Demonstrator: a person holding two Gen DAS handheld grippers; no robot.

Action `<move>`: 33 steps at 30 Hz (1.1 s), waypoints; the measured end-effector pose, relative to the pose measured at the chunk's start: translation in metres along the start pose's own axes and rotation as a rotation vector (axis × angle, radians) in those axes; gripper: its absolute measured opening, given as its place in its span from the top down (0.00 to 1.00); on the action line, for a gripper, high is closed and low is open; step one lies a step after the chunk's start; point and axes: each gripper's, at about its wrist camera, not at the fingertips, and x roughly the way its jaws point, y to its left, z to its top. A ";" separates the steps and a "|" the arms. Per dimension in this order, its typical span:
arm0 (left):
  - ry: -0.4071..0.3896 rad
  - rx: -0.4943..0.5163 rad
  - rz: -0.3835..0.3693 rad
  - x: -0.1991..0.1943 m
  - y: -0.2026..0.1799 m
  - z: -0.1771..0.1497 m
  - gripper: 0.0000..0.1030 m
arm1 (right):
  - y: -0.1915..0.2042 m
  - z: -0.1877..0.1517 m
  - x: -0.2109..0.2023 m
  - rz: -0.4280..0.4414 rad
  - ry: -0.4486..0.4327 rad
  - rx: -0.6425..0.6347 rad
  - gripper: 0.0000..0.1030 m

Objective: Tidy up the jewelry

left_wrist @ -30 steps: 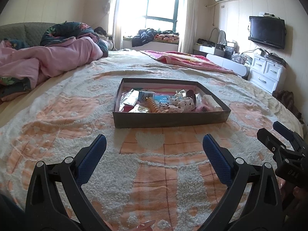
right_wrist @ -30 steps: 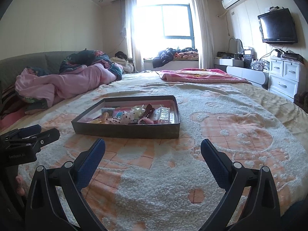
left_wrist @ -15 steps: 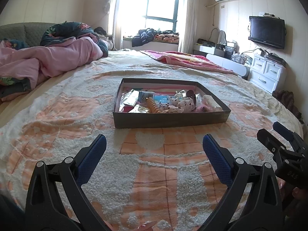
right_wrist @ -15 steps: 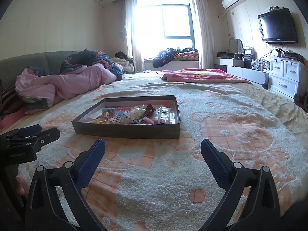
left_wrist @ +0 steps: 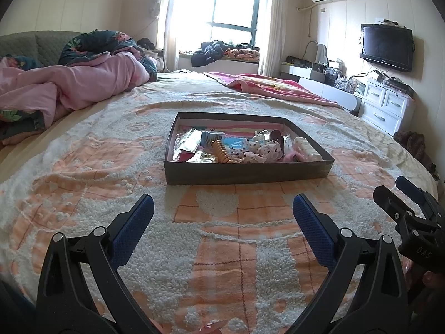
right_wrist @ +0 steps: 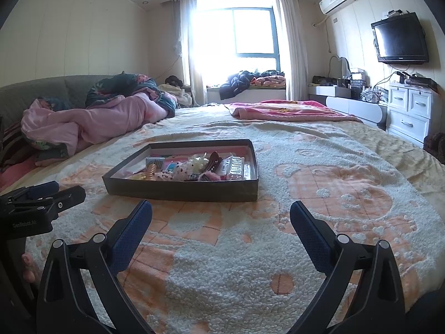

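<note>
While both grippers are held spread and empty, the left gripper (left_wrist: 222, 217) and right gripper (right_wrist: 221, 217) are aimed at the tray (left_wrist: 244, 171) ahead of the fingers; tangled jewelry (left_wrist: 242, 147) could be snagged, and several pieces dragged out together.

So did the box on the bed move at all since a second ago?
No. The box sits on the same orange squares of the blanket in both views, and neither gripper touches it.
</note>
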 end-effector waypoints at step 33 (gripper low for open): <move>0.001 -0.001 0.000 -0.001 0.000 0.001 0.11 | -0.003 -0.001 -0.002 -0.007 -0.006 -0.009 0.06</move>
